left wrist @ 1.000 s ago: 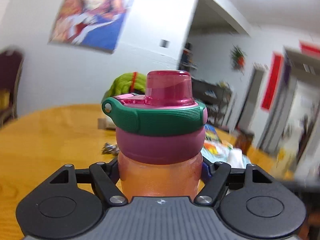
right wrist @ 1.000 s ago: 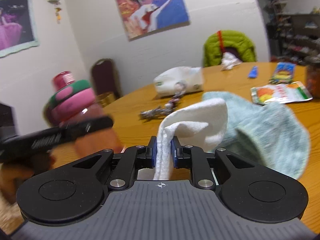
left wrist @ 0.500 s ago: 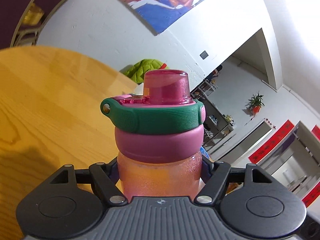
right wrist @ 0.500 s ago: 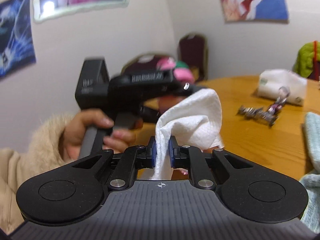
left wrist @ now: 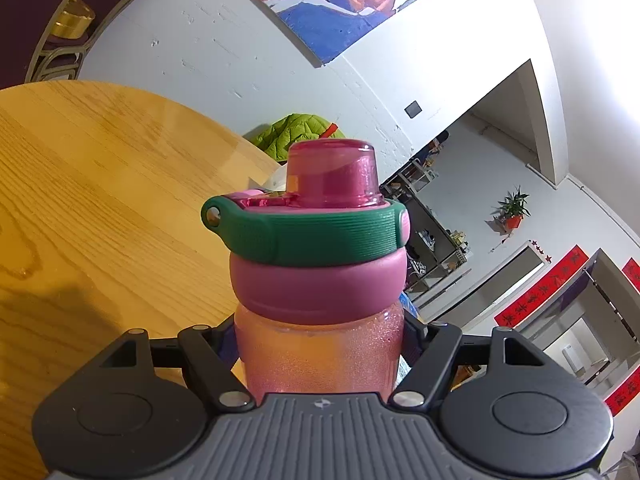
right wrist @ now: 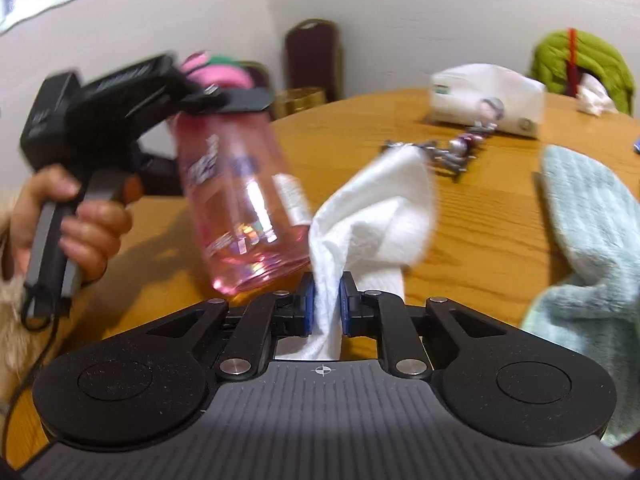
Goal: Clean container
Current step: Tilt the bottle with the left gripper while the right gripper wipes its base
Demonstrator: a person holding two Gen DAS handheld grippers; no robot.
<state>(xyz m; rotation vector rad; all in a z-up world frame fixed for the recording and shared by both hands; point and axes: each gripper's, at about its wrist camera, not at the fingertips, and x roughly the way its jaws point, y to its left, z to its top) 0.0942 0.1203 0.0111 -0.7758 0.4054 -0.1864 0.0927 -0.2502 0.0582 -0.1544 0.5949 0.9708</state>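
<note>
A clear pink bottle [left wrist: 320,344] [right wrist: 240,200] with a pink and green lid [left wrist: 316,236] is clamped in my left gripper [left wrist: 320,340], shut on its upper body just below the lid. In the right wrist view that gripper [right wrist: 224,100] holds the bottle tilted above the wooden table [right wrist: 480,240], with a person's hand [right wrist: 80,216] on its handle. My right gripper [right wrist: 325,300] is shut on a white paper towel [right wrist: 380,216]. The towel's loose end stands up right beside the bottle's bottom corner; whether they touch I cannot tell.
A pale blue cloth [right wrist: 588,248] lies at the right on the table. Further back are a white tissue pack [right wrist: 488,98] and a small metal keychain [right wrist: 452,152]. A dark red chair [right wrist: 314,60] and a green jacket [right wrist: 580,60] stand behind the table's far edge.
The left gripper rolled with the bottle, tilting it. The right gripper swung left toward the bottle with the towel, so the bottle's lower body now fills the near left of its view.
</note>
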